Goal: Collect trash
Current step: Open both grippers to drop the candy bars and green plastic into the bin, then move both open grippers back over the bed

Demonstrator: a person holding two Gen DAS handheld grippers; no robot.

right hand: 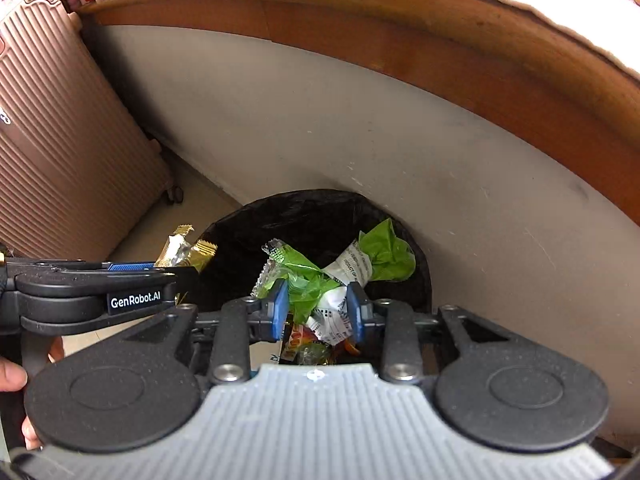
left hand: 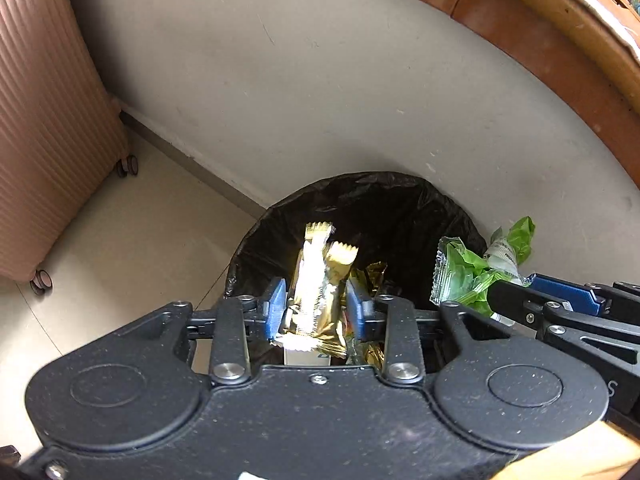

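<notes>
My left gripper (left hand: 316,312) is shut on gold snack wrappers (left hand: 320,280), held upright over the mouth of a bin lined with a black bag (left hand: 384,200). More gold foil (left hand: 372,276) lies inside the bin. My right gripper (right hand: 318,312) is shut on crumpled green and white wrappers (right hand: 320,284), also above the bin liner (right hand: 312,216). Each gripper shows in the other's view: the right one (left hand: 516,292) with its green wrappers (left hand: 468,272) at the bin's right edge, the left one (right hand: 168,268) with its gold wrappers (right hand: 180,250) at the bin's left edge.
A pink ribbed suitcase (left hand: 44,128) on wheels stands left of the bin against a grey wall (left hand: 320,80). A wooden desk edge (right hand: 400,28) overhangs above. Colourful trash (right hand: 304,340) lies in the bin. A person's hand (right hand: 12,376) shows at the left.
</notes>
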